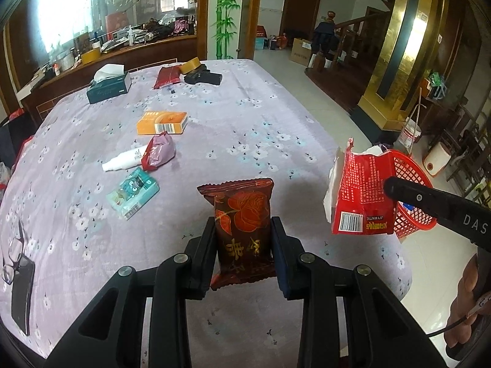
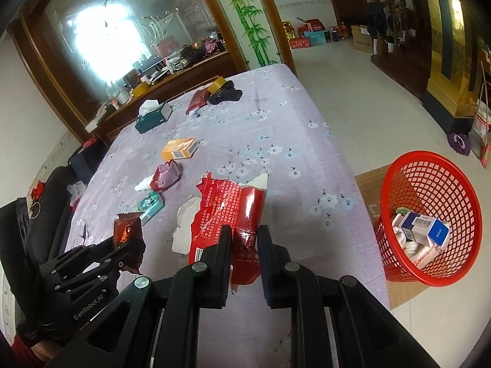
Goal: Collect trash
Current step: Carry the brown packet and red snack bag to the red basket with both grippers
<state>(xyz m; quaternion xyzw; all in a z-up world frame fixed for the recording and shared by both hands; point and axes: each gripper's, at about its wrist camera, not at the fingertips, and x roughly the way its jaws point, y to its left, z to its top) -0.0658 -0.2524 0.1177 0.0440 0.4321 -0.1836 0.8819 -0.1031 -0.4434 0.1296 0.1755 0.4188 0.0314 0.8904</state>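
Left wrist view, left to right: glasses (image 1: 13, 253) on a dark case; teal tissue pack (image 1: 132, 195); white tube (image 1: 124, 160); orange box (image 1: 162, 122); left gripper (image 1: 242, 239) clamped on a brown snack wrapper (image 1: 242, 214), held above the floral tablecloth (image 1: 260, 122); right gripper (image 2: 244, 239) pinched tight on a torn red packet (image 1: 362, 196); red mesh basket (image 2: 429, 214) on the floor beside the table, holding a blue-and-white carton (image 2: 425, 230).

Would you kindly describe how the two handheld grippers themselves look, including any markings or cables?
Both grippers are matte black, with linkage arms joined by round silver pivot pins and flat, straight fingers. The left gripper carries white "GenRobot.AI" lettering on its body. The right gripper shows white letters "DAS" on one finger, and a thin black cable runs by the hand gripping it.
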